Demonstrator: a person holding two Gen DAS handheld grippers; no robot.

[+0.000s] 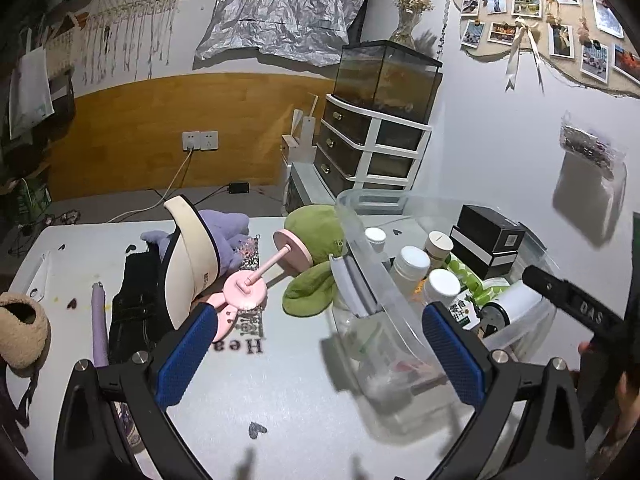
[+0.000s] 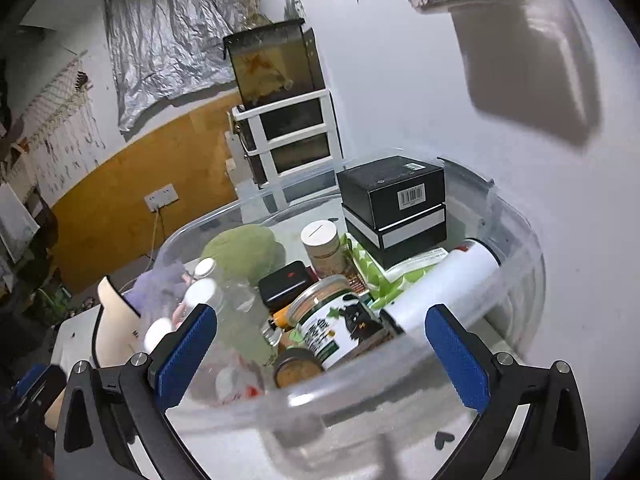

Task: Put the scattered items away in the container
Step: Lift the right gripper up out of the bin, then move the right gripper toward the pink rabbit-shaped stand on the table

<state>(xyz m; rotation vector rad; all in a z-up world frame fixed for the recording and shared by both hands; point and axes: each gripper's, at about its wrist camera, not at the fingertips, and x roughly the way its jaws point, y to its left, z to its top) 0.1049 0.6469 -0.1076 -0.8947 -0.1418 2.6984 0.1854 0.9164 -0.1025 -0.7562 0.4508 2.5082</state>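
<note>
A clear plastic container (image 1: pixel 362 252) (image 2: pixel 516 216) stands on the white table's right side. It holds white-capped bottles (image 1: pixel 412 262), a black box (image 2: pixel 394 204), a white cylinder (image 2: pixel 440 280) and a green-labelled jar (image 2: pixel 332 320). Scattered left of it lie a green plush (image 1: pixel 316 236), a pink dumbbell-shaped piece (image 1: pixel 260 272), a purple plush (image 1: pixel 228 232), a cream cap (image 1: pixel 192 256) and a purple tube (image 1: pixel 99 320). My left gripper (image 1: pixel 320 354) is open over the table by the container's near-left corner. My right gripper (image 2: pixel 322 356) is open above the container's near rim, its pads touching nothing.
A beige fuzzy item (image 1: pixel 20 328) lies at the table's left edge, beside a black folded thing (image 1: pixel 136 300). Behind the table stand a white drawer unit (image 1: pixel 372 148) with a glass tank on top. The wall is close on the right, with a hanging bag (image 1: pixel 592 160).
</note>
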